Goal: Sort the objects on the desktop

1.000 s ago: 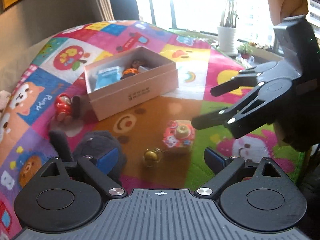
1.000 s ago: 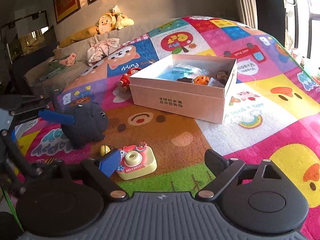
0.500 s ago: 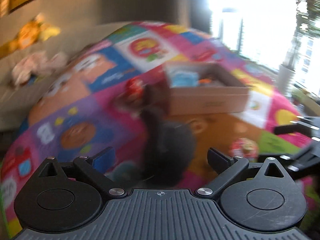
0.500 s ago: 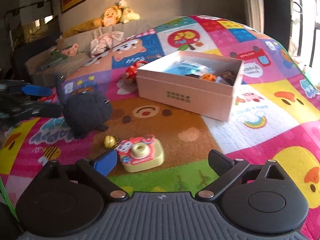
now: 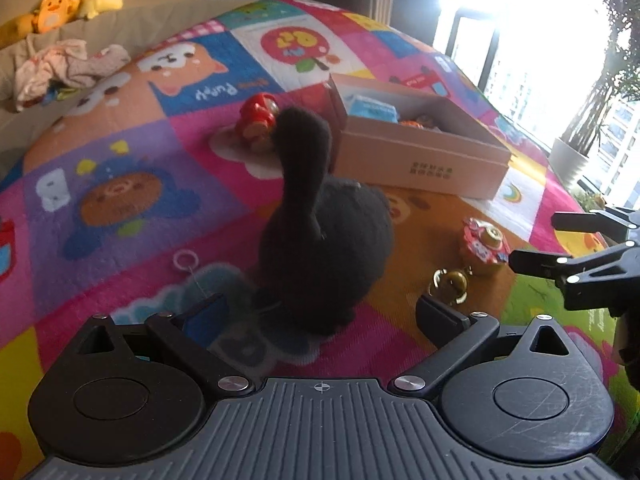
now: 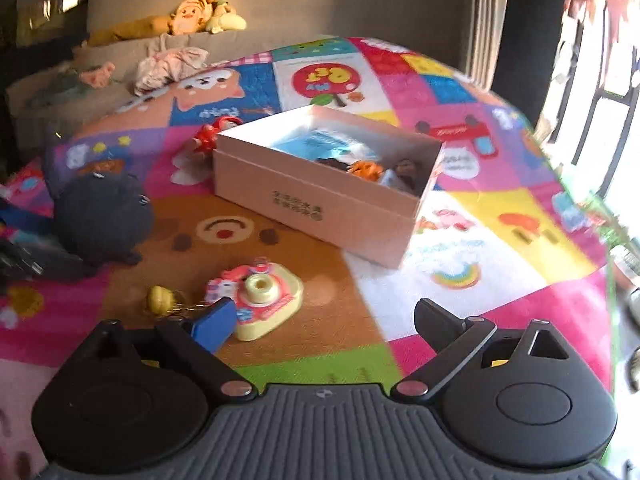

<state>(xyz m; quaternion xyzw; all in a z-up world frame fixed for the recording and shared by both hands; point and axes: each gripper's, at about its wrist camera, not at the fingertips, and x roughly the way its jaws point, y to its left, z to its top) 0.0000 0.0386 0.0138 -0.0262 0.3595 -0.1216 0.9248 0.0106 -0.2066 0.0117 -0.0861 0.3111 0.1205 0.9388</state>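
Note:
A black plush toy (image 5: pixel 324 232) stands on the colourful play mat, right in front of my open left gripper (image 5: pixel 320 316), between its fingers but apart from them. It also shows at the left in the right wrist view (image 6: pixel 102 216). A pink open box (image 5: pixel 420 152) holding a blue packet and small toys lies beyond it (image 6: pixel 320 196). A pink toy camera (image 6: pixel 256 296) and a small gold bell (image 6: pixel 160 300) lie just ahead of my open, empty right gripper (image 6: pixel 324 320). A red figurine (image 5: pixel 258 118) stands left of the box.
The right gripper's fingers (image 5: pixel 568 264) reach in from the right edge of the left wrist view. A sofa with stuffed toys (image 6: pixel 200 12) and crumpled clothes (image 6: pixel 168 64) lies behind the mat. Windows and a potted plant (image 5: pixel 572 152) are at the right.
My left gripper has swung left and now faces the black plush toy head-on. My right gripper has shifted slightly toward the toy camera. Both stay open.

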